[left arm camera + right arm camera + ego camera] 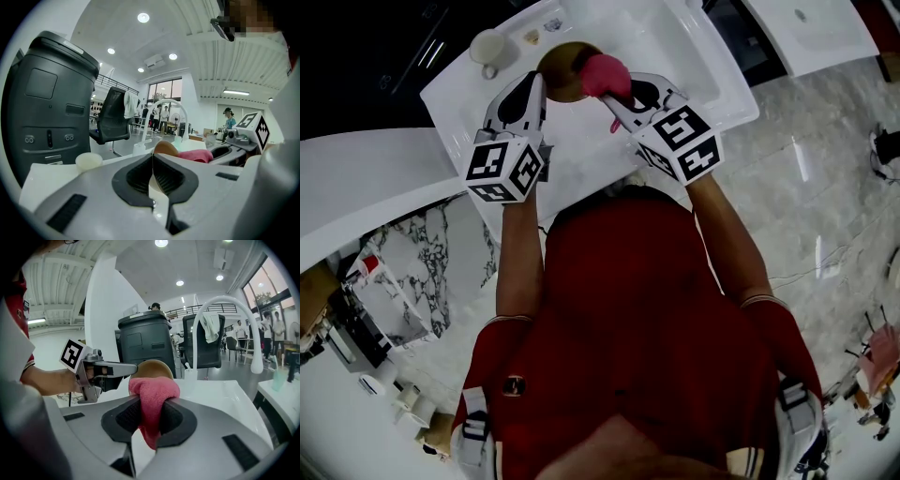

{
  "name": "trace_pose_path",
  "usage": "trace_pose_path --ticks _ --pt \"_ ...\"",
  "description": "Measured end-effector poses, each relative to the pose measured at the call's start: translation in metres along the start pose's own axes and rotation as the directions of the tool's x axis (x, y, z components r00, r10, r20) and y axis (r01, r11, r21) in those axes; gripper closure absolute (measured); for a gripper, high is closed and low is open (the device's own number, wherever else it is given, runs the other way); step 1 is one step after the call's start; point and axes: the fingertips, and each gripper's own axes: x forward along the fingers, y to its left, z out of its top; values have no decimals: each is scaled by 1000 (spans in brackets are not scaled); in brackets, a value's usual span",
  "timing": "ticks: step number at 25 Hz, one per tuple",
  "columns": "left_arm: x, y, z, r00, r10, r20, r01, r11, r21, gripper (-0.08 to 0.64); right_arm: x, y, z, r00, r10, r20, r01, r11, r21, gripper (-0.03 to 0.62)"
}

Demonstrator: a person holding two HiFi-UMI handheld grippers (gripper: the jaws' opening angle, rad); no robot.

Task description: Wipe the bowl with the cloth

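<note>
A brown bowl (561, 71) is held up on its side over the white sink (675, 56). My left gripper (540, 86) is shut on the bowl's rim; in the left gripper view the bowl (165, 149) shows just past the closed jaws (152, 158). My right gripper (616, 96) is shut on a pink cloth (605, 73), which is bunched against the bowl's right side. In the right gripper view the cloth (152, 394) hangs down between the jaws (149, 417), with the bowl (152, 366) right behind it and the left gripper (132, 369) touching the bowl from the left.
A white cup (487, 47) stands on the sink's far left corner, close to the left gripper. A curved white faucet (225, 305) rises at the sink's far side. A tall black bin (47, 103) stands beyond the counter. Marble floor lies to the right.
</note>
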Motion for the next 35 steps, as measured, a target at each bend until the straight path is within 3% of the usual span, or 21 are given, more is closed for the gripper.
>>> trace_pose_path --ticks 10,20,35 --pt "0 16 12 999 -22 40 22 1000 -19 548 15 14 -9 998 -24 -57 26 999 24 523" --pt "-5 9 11 995 -84 47 85 996 -21 548 30 42 -23 992 0 -129 3 1000 25 523" --pt "0 -9 5 983 -184 15 184 983 -12 548 37 68 -11 985 65 -160 -82 991 -103 523"
